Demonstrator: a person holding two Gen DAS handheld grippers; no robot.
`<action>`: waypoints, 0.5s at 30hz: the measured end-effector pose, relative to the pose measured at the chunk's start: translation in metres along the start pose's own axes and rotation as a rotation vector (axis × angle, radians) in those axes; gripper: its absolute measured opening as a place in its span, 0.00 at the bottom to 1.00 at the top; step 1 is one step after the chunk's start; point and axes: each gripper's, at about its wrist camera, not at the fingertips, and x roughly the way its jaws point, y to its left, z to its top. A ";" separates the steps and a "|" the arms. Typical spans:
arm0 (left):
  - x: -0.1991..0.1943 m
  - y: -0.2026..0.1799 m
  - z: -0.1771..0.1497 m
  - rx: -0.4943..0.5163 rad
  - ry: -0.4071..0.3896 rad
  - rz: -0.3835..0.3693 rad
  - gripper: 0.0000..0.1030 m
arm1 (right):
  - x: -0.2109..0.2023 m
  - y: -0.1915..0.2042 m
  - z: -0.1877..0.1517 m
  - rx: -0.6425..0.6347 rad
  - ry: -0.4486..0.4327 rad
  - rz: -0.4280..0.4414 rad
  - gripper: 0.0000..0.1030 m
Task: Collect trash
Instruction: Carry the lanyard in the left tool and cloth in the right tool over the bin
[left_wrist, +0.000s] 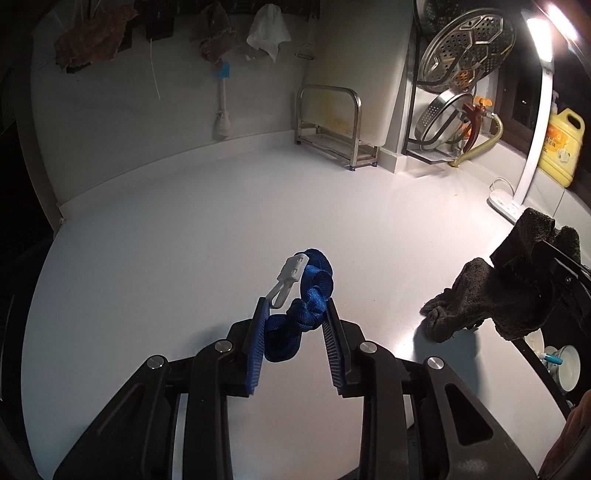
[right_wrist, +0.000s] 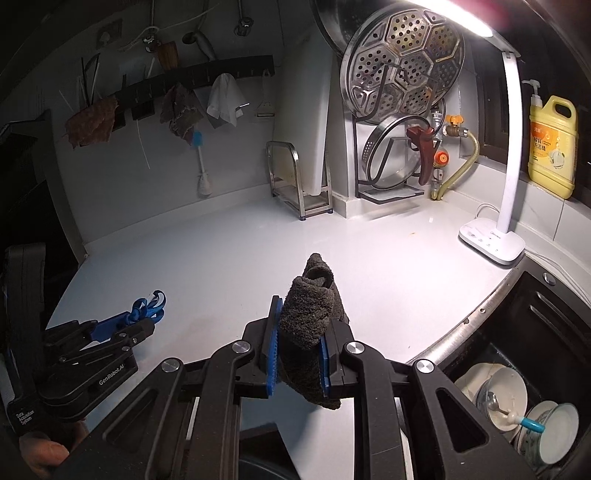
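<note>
Your left gripper (left_wrist: 293, 306) jaws are gripping a blue strap (left_wrist: 295, 317), your right gripper (right_wrist: 297, 328) jaws are clamping shut on a dark cloth (right_wrist: 310, 321), both held above the white surface (left_wrist: 184, 221).

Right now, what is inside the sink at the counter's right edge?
The sink holds stacked white bowls, a metal spoon and a blue-handled utensil. Its dark interior and the right gripper, shut on a dark cloth, hide the rest.

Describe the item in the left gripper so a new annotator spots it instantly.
On the white countertop, find the left gripper; its pads pinch a knotted blue strap with a white plastic clip. The right gripper holds a dark fuzzy cloth instead.
</note>
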 end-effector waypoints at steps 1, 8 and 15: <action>-0.009 0.001 -0.003 0.004 -0.009 -0.002 0.28 | -0.006 0.004 -0.003 -0.003 0.000 0.003 0.16; -0.063 -0.001 -0.037 0.033 -0.037 -0.037 0.28 | -0.053 0.027 -0.033 -0.013 0.007 0.015 0.16; -0.095 -0.001 -0.084 0.048 -0.013 -0.063 0.28 | -0.089 0.040 -0.079 0.008 0.040 0.005 0.16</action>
